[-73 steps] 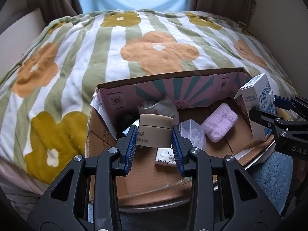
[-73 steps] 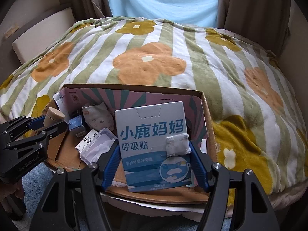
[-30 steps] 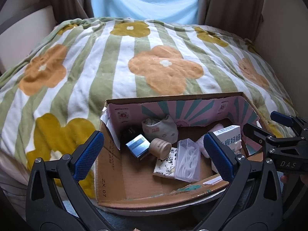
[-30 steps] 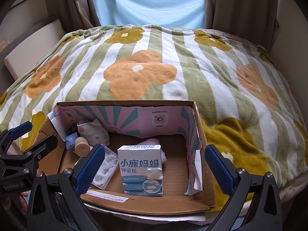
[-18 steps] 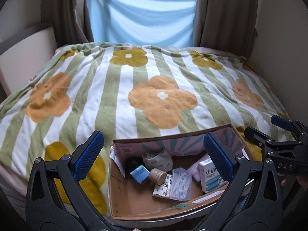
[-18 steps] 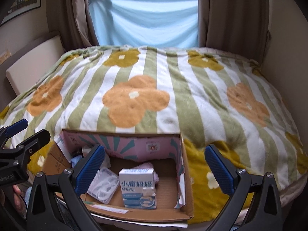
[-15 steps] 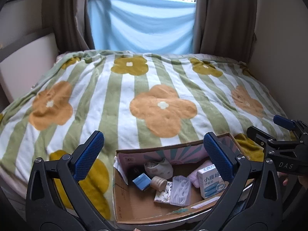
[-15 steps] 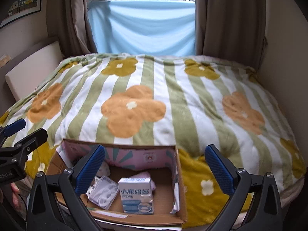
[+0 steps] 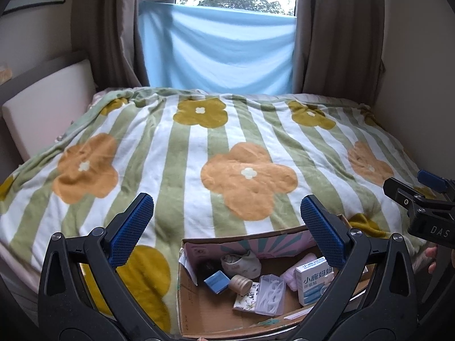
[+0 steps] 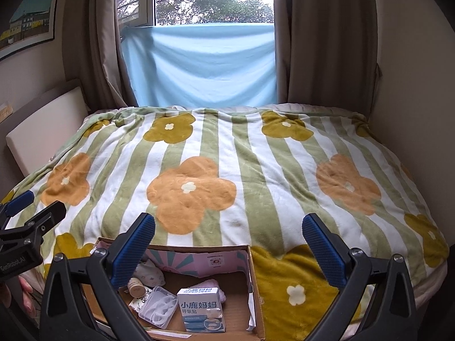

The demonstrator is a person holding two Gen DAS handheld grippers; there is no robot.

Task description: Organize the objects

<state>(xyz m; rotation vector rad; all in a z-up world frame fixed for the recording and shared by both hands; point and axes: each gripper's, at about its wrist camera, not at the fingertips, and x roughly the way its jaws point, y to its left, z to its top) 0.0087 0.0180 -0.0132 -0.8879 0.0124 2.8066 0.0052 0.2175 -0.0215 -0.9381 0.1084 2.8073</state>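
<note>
Two hand-held grippers are seen above the near edge of a bed covered by a striped floral blanket point(image 10: 227, 170). The left gripper point(image 9: 227, 227) is spread wide and holds nothing; the right gripper point(image 10: 229, 238) is likewise spread wide and empty. Both are held well above a cardboard box point(image 10: 254, 292) resting at the foot of the bed.

The step in hand is judged to be a check of the packed box. It is best done with both tools kept high and clear of the cardboard walls, so that nothing inside is knocked over.

Inside the box, a blue-and-white carton point(image 10: 202, 312) is seen standing upright toward the right. A clear plastic case point(image 9: 270, 289) lies just beside it on the left, over a small printed packet point(image 9: 246, 302). A beige jar point(image 9: 240, 282) lies tipped on its side next to a small blue box point(image 9: 217, 281). A bundle of pale patterned cloth point(image 9: 241, 264) is set against the back wall, and a pink towel point(image 9: 290, 275) is tucked behind the carton.
</note>
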